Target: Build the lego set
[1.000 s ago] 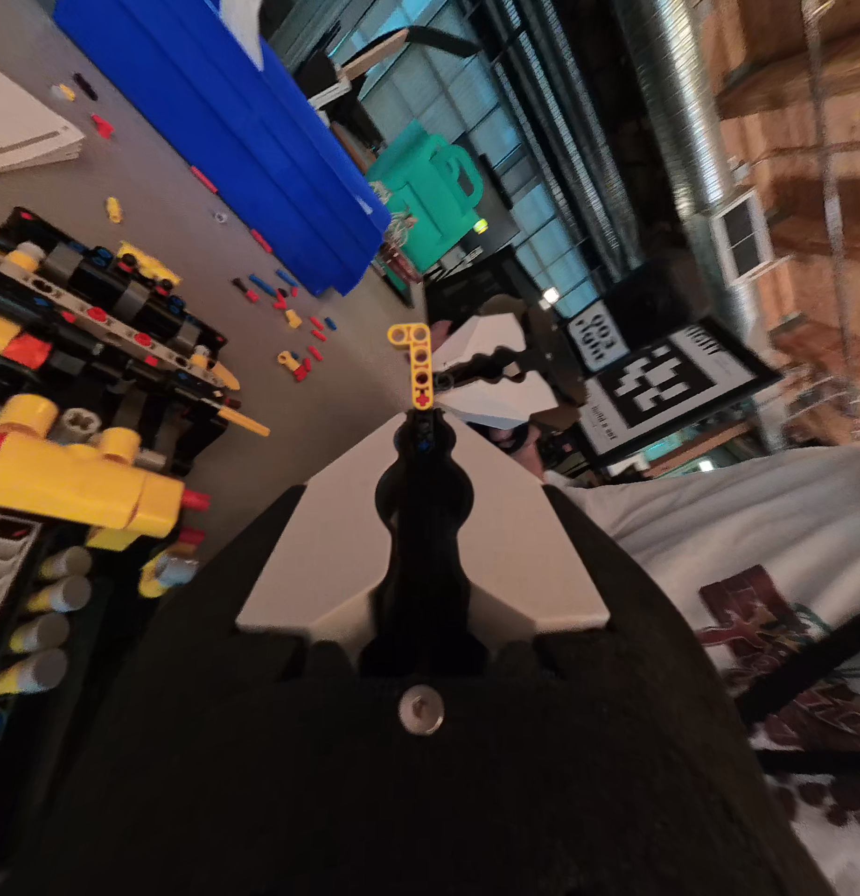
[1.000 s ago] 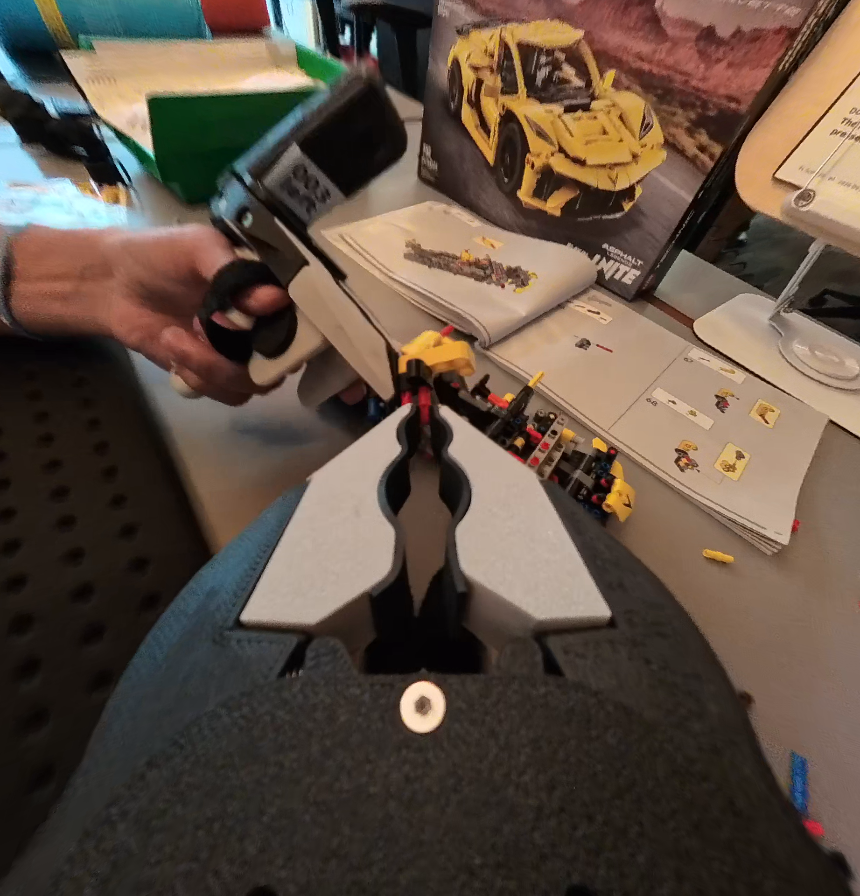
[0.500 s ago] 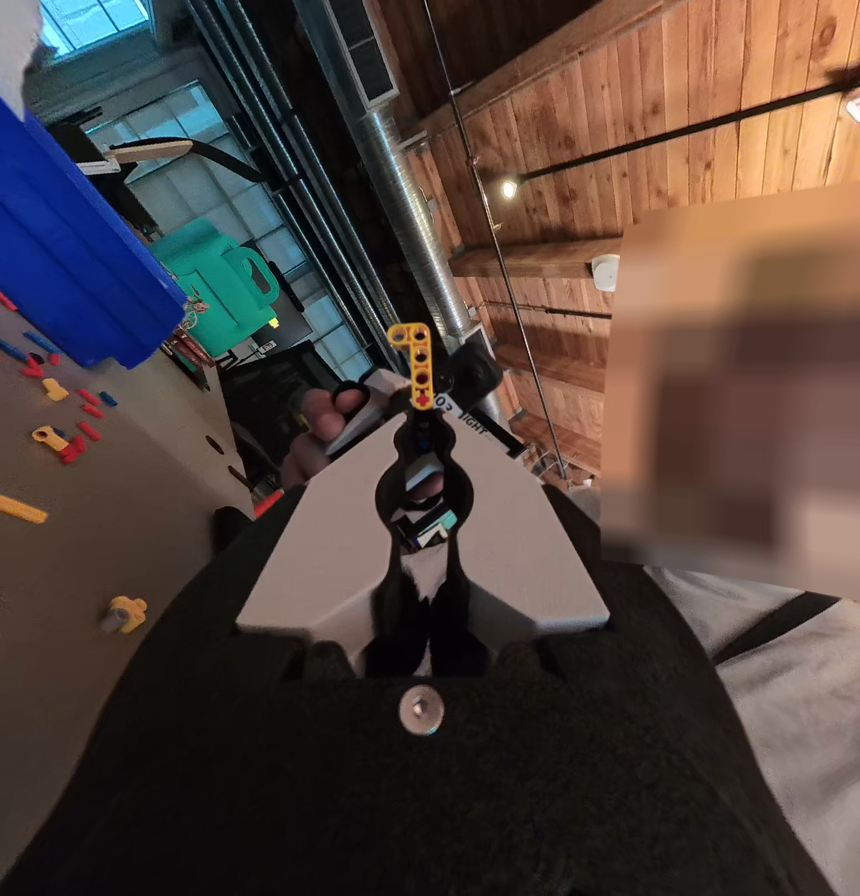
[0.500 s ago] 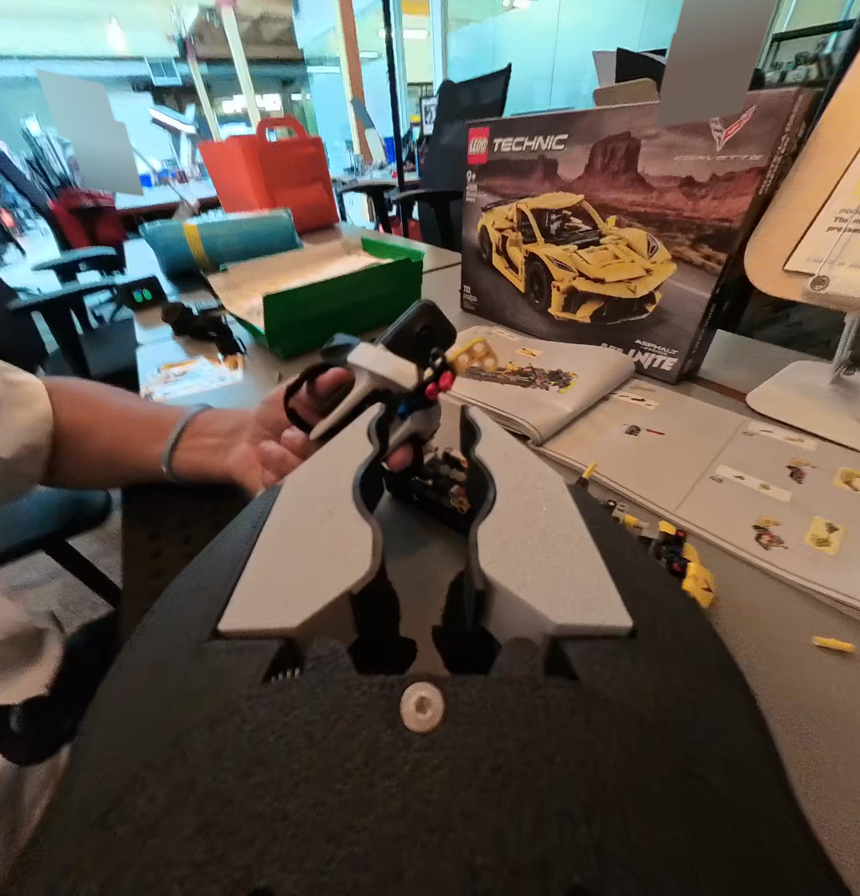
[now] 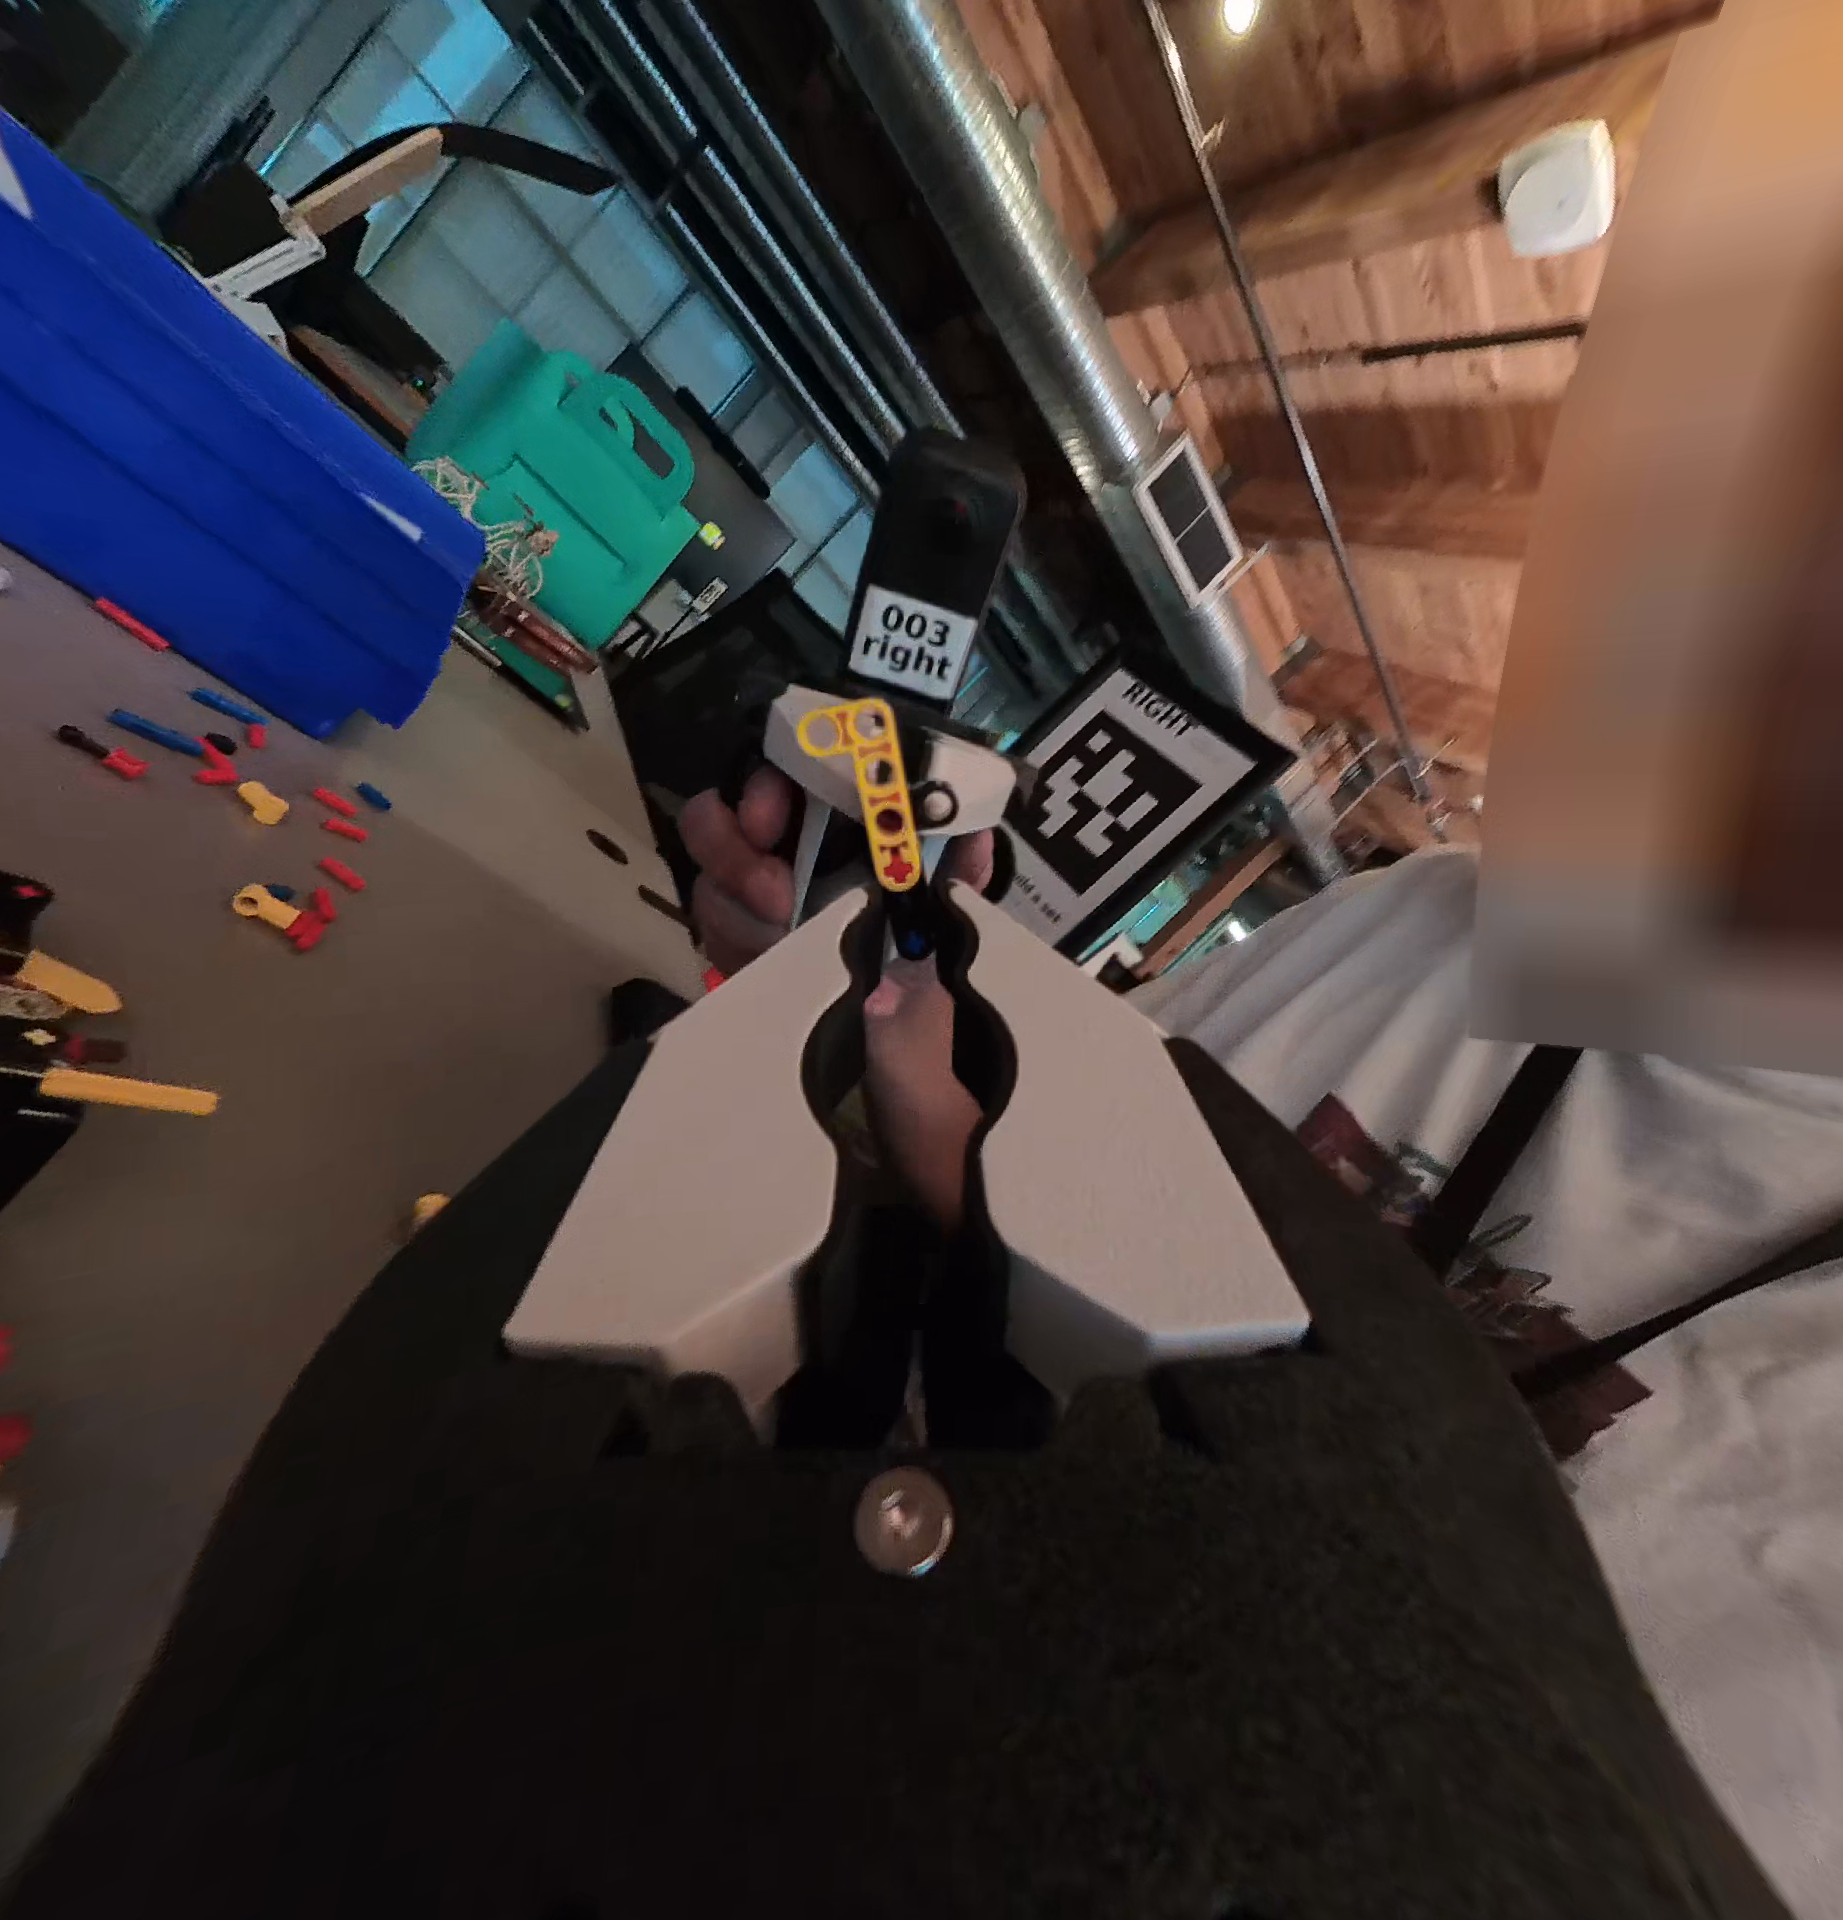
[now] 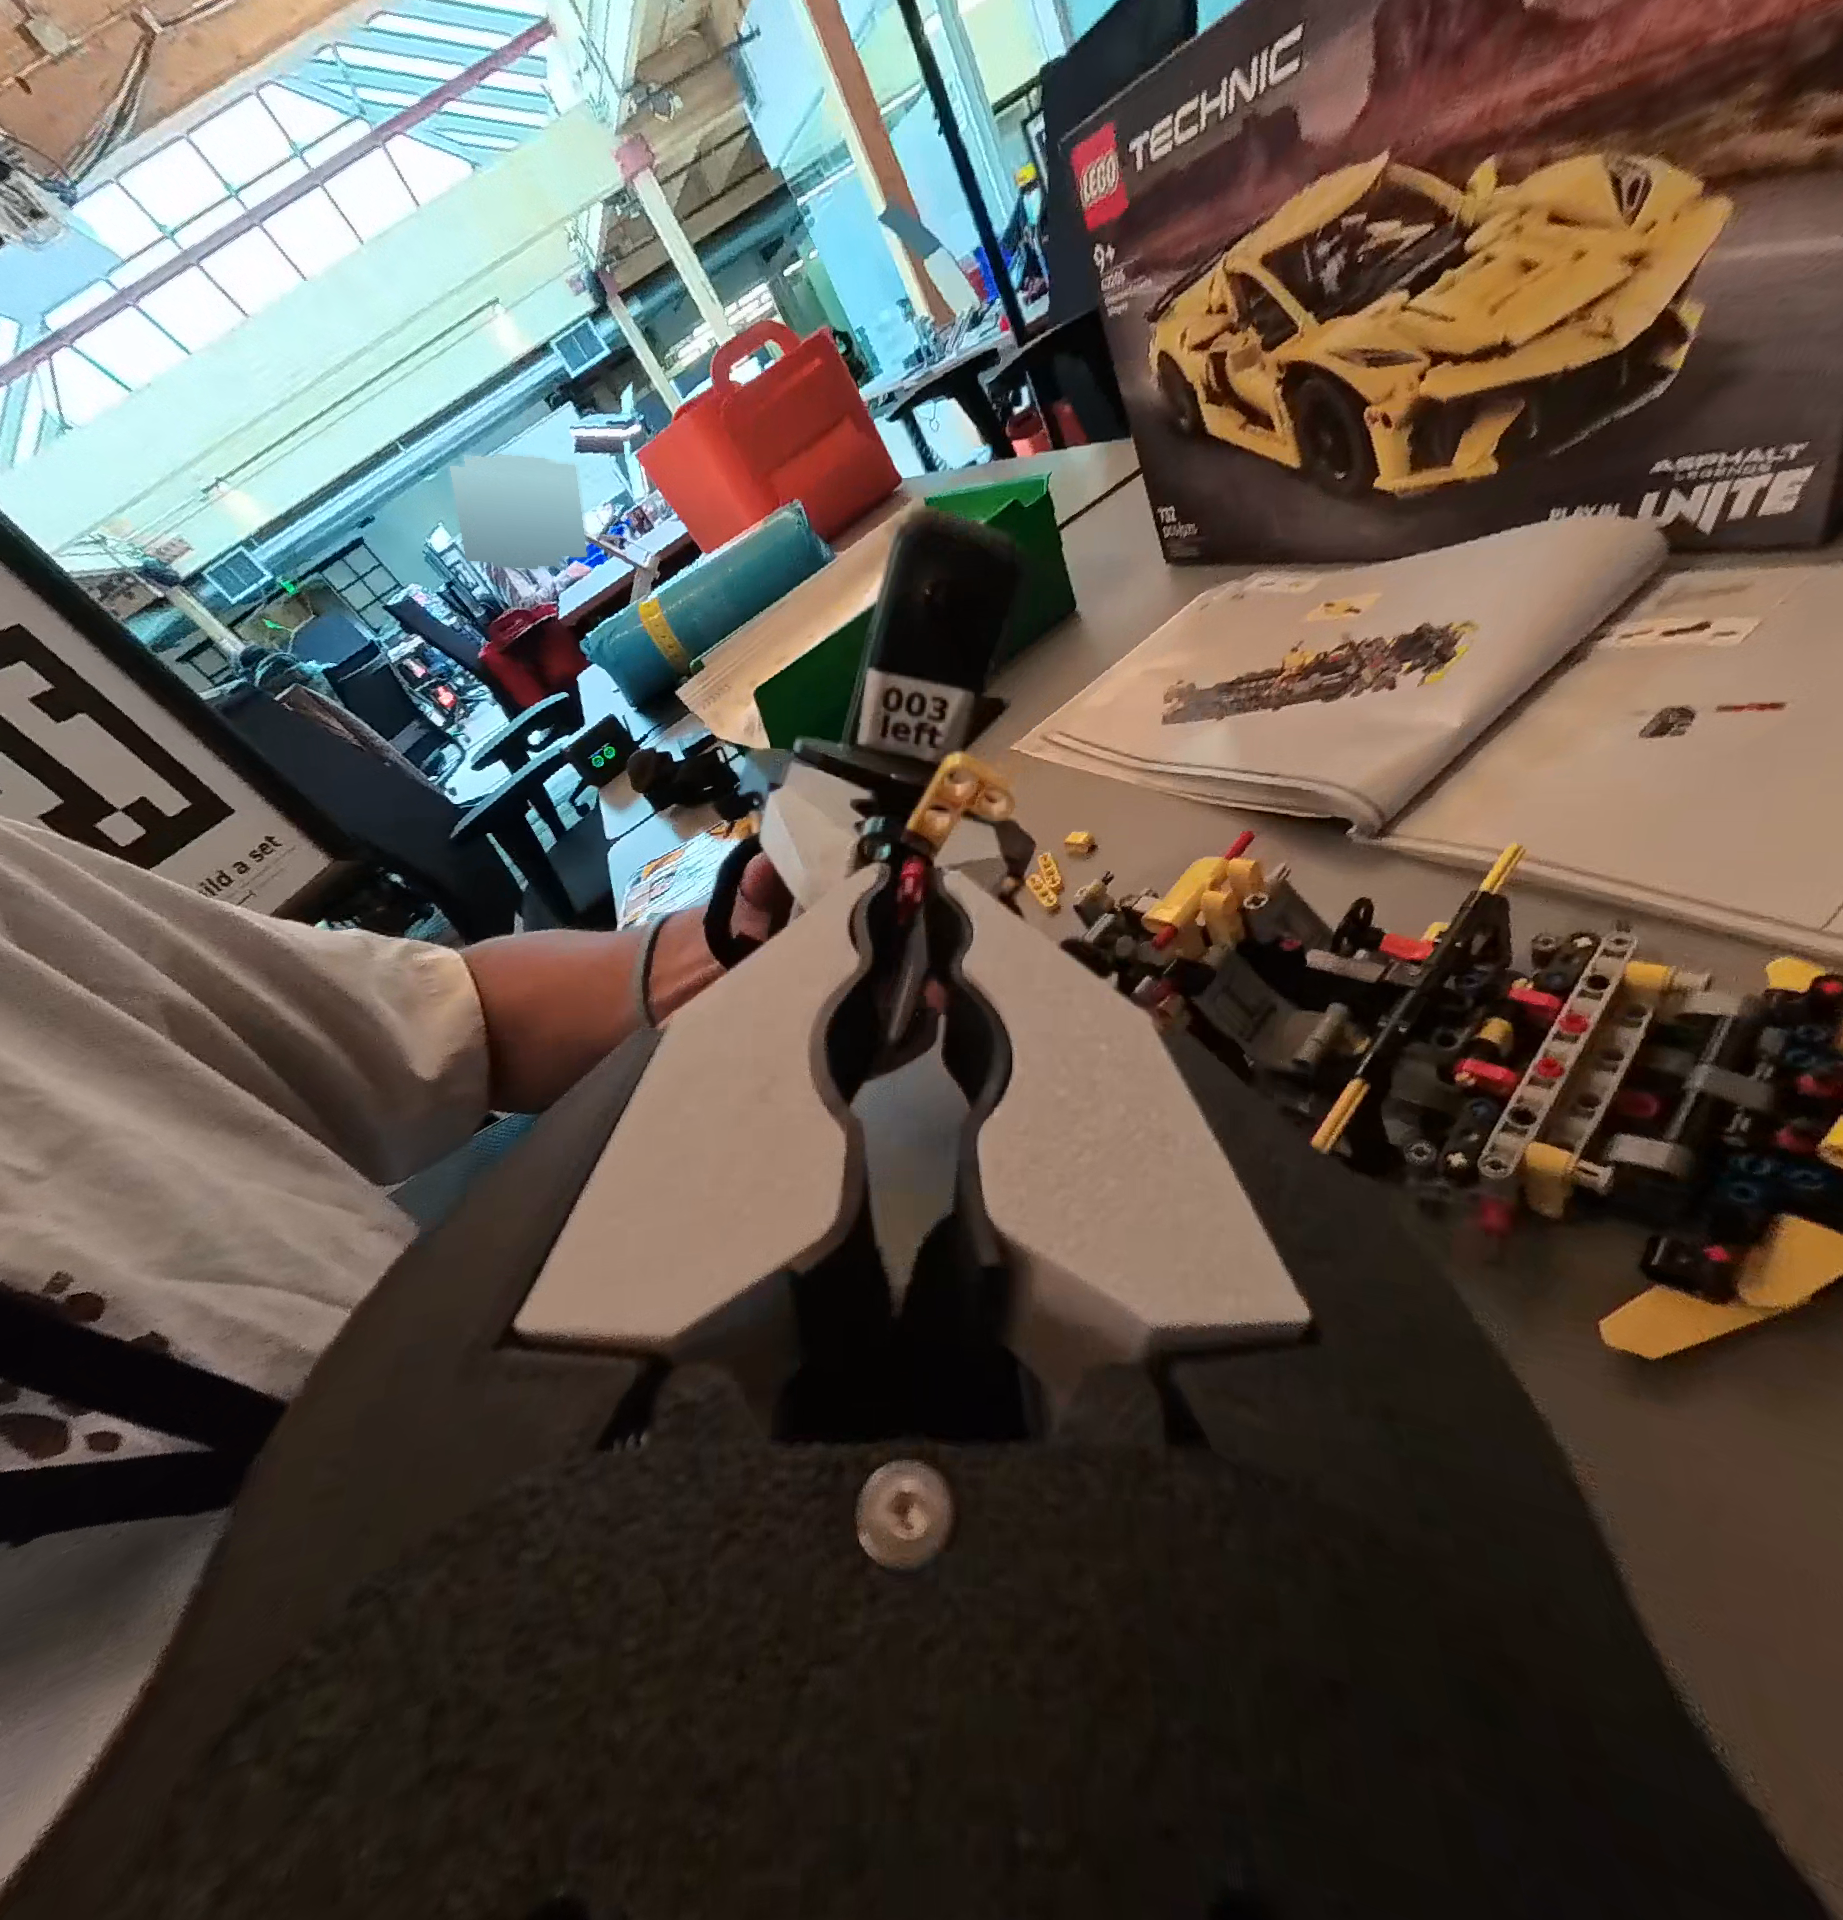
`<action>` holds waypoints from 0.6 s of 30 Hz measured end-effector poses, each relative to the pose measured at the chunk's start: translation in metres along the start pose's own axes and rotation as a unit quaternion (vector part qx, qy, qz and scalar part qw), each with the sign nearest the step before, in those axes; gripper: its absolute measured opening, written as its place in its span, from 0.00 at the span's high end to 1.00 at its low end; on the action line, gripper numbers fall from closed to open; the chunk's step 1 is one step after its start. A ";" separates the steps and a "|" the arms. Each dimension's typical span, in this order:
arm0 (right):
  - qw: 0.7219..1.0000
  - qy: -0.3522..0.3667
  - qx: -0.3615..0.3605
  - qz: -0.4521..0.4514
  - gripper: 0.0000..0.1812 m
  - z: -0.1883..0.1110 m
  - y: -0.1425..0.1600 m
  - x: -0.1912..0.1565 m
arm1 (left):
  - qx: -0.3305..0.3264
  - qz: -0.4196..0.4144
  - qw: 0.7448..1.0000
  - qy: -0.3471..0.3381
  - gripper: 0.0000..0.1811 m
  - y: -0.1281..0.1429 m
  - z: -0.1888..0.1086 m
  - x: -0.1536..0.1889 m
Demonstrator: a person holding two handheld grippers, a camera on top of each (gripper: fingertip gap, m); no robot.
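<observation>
Left gripper (image 5: 906, 914): pinching yellow L-beam (image 5: 875, 800), raised off table (image 5: 356, 1091).
Right gripper (image 6: 912, 883): tips near together at red pin (image 6: 909, 883); grip unclear.
Chassis (image 6: 1519, 1049): on table.

Ceiling: wood planks (image 5: 1343, 239) with a ribbed metal duct (image 5: 1010, 239) running along them, a lit spot lamp (image 5: 1237, 12) and a white round fixture (image 5: 1556, 187). Glazing: large paned windows (image 5: 543, 208) in the left wrist view; bright skylights (image 6: 262, 156) over pale columns (image 6: 678, 249) in the right. Furniture: grey tabletop (image 5: 397, 997), dark office chairs (image 6: 522, 748) and further desks (image 6: 626, 561) behind.
</observation>
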State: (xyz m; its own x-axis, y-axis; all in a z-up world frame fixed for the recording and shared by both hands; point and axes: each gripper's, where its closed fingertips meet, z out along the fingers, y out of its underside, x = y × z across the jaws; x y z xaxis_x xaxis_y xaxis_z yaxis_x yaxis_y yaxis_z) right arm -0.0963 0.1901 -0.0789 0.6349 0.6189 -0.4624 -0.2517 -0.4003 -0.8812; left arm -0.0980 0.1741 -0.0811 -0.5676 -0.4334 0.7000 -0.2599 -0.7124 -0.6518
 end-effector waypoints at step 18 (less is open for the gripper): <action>0.994 -0.043 -0.102 -0.011 0.98 0.000 0.029 -0.015 | -0.113 0.027 0.993 0.000 0.96 0.027 -0.006 0.003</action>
State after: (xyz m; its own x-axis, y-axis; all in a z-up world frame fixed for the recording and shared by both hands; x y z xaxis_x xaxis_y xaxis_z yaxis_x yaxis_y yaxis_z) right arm -0.1132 0.1690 -0.0974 0.5709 0.6814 -0.4580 -0.0791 -0.5096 -0.8568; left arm -0.1113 0.1563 -0.0983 -0.5853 -0.4680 0.6621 -0.3976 -0.5460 -0.7374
